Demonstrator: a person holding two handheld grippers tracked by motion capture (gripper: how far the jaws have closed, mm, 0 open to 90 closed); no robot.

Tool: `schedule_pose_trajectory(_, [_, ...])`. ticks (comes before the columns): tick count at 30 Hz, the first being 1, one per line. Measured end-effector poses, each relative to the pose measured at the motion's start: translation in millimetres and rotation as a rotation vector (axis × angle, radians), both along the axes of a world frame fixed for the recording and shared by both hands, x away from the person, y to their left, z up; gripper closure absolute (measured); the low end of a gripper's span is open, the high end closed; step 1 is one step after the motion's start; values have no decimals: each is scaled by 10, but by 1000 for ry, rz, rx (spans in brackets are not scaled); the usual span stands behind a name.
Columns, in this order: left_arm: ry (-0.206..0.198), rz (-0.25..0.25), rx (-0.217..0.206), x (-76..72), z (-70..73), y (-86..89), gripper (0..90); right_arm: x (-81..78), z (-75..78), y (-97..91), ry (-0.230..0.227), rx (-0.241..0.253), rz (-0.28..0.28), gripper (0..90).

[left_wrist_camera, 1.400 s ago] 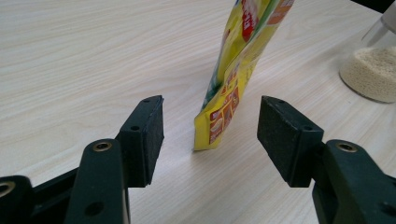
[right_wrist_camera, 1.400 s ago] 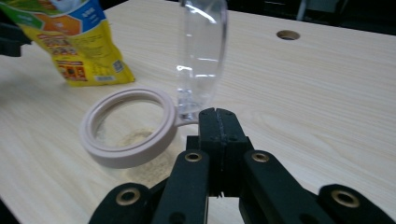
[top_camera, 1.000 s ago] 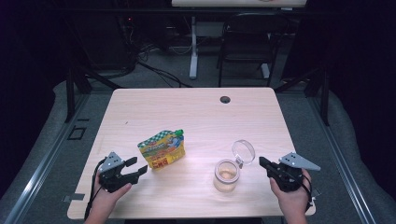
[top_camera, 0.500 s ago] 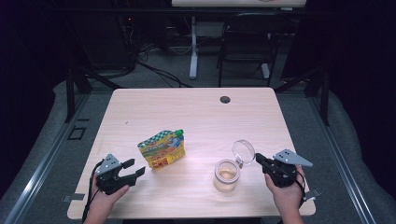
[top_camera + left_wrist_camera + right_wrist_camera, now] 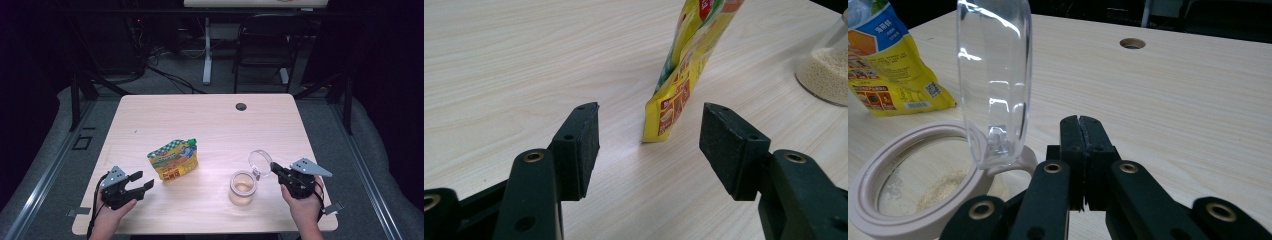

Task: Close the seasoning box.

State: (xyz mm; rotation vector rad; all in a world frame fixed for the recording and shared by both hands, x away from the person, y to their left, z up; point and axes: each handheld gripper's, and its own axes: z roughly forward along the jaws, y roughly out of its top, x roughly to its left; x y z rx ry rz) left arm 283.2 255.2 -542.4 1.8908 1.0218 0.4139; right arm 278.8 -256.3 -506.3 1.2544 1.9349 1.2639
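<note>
A yellow and green stand-up pouch stands on the wooden table, left of centre. My left gripper rests open near the front left edge, its jaws pointing at the pouch a short way ahead. A glass jar with a pinkish rim holds pale grains; its clear hinged lid stands flipped up. My right gripper is shut with nothing between the pads, its tips right beside the raised lid and the jar rim.
A round cable hole sits near the table's far edge. Behind the table are a dark chair and a white desk leg. Bare tabletop stretches across the far half.
My right gripper has shifted slightly left toward the jar's raised lid. The left gripper, pouch and jar have stayed where they were.
</note>
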Motion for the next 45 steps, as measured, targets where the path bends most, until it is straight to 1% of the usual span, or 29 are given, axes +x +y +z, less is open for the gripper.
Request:
schedule_pose_trajectory(1, [8,-4,7,1,7,3,415,-2,4,3,-2,-2,3,892])
schedule_pose_trajectory(6, [5,-7,6,11,0,1,415,-12,23,39,-8,-1,14,888])
schedule_pose_trajectory(9, [6,-3,9,7,1,3,415,-18,32,70,-7,-14,24,889])
schedule_pose_trajectory(12, [4,-2,5,5,-4,1,415,-25,38,97,-12,-8,34,889])
schedule_pose_trajectory(14, [3,-1,6,4,-4,3,415,-32,44,118,-16,-14,39,888])
schedule_pose_trajectory(15, [3,0,5,4,-4,4,415,-34,43,135,-19,-3,44,887])
schedule_pose_trajectory(19, [4,0,6,8,-8,5,415,-57,50,195,-20,-11,71,885])
schedule_pose_trajectory(22, [4,1,5,9,-9,4,415,-74,41,266,-14,-12,109,882])
schedule_pose_trajectory(24, [4,2,6,11,-9,5,415,-88,32,317,-13,-31,132,882])
schedule_pose_trajectory(26, [3,1,7,13,-10,8,415,-104,34,362,-12,-38,150,881])
schedule_pose_trajectory(30, [1,1,4,19,-13,7,415,-129,35,427,-15,-39,171,876])
schedule_pose_trajectory(32, [8,-2,14,19,-6,11,415,-137,28,447,-19,-38,181,872])
schedule_pose_trajectory(34, [8,-1,9,21,-9,12,415,-143,28,458,-23,-34,192,864])
schedule_pose_trajectory(37, [3,4,4,24,-12,13,415,-153,29,458,-29,-38,196,854])
schedule_pose_trajectory(39, [2,4,5,25,-11,16,415,-157,35,443,-36,-34,192,854])
schedule_pose_trajectory(45, [3,8,7,34,-14,22,415,-164,48,369,-39,-24,172,847])
